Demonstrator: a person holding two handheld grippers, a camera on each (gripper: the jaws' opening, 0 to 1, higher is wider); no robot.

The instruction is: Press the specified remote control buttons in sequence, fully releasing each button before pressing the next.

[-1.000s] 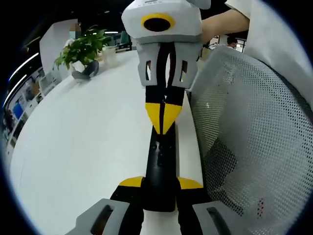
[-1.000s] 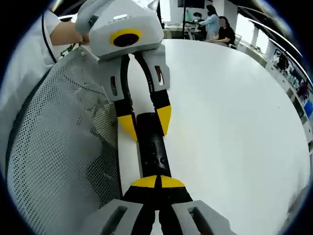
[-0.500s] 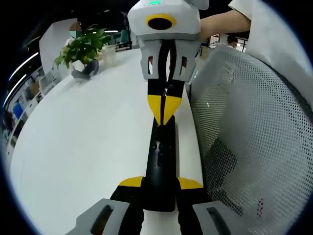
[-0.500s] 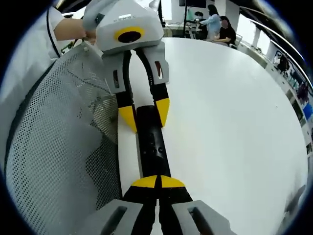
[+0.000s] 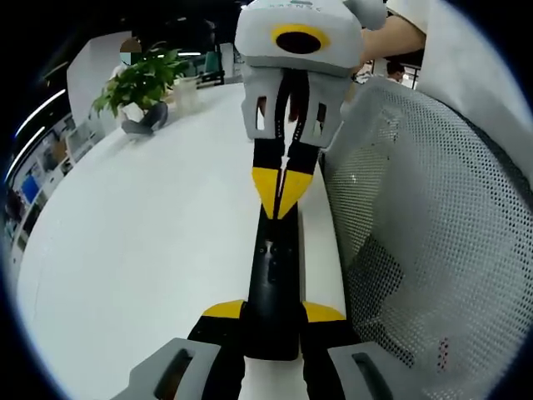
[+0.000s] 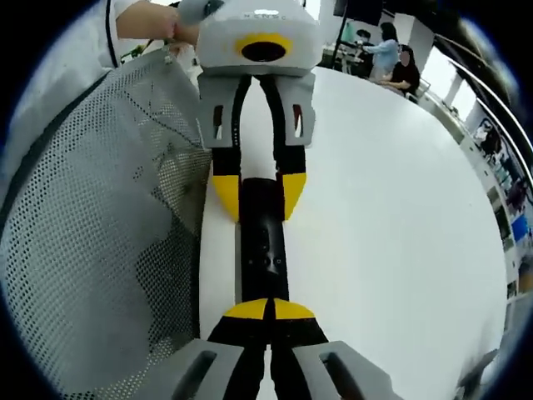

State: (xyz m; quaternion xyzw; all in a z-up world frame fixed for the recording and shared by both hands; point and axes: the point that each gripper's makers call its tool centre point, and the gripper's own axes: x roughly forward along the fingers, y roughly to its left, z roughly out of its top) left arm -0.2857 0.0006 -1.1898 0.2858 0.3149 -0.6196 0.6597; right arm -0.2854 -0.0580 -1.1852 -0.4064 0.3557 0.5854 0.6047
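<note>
From my left gripper view I see a potted plant (image 5: 141, 87) far off on the white table (image 5: 150, 242); my right gripper view instead gives me people (image 6: 396, 58) seated at the table's (image 6: 391, 217) far end. Both views show the grey mesh chair back (image 5: 433, 233) pressed close along the table edge (image 6: 100, 242).

The black remote (image 5: 273, 283) lies lengthwise between the two grippers. My left gripper (image 5: 273, 321) clamps one end of it, a yellow tip on either side of the body. In the right gripper view I see that same grip from the front: the left gripper (image 6: 260, 196) straddles the remote's (image 6: 262, 250) far end.

My right gripper (image 6: 268, 310) has its yellow tips drawn together to a single point, resting on the near end of the remote's top face. From the left gripper view, the right gripper (image 5: 283, 193) comes down steeply, tips together against the remote's far end, with a hand (image 5: 391, 33) behind it.
</note>
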